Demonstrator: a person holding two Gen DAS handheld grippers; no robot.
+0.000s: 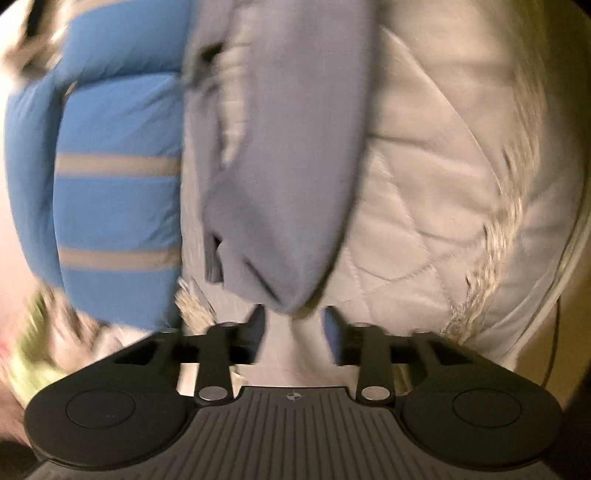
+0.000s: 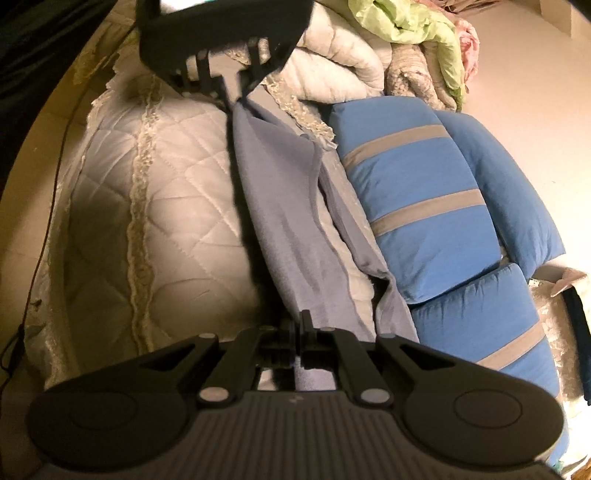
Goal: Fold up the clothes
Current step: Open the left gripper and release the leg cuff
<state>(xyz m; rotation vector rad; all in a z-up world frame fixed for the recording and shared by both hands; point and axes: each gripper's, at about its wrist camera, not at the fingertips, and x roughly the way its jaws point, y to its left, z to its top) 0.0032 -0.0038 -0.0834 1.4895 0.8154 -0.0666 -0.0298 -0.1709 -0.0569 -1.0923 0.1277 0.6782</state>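
Looked like a bedroom at home: a bed with a white quilted bedspread [image 2: 177, 221] trimmed in lace, blue pillows with grey stripes [image 2: 436, 206] along one side, and a heap of crumpled laundry [image 2: 413, 33] at the far end.

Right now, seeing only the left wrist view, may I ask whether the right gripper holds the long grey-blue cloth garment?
Observer: Yes, the right gripper is shut on the near end of the grey-blue cloth garment.
Operator: Thank you. Does it sag between the grippers?
Observer: No, it looks stretched up to the left gripper, raised above the white quilted bedspread.
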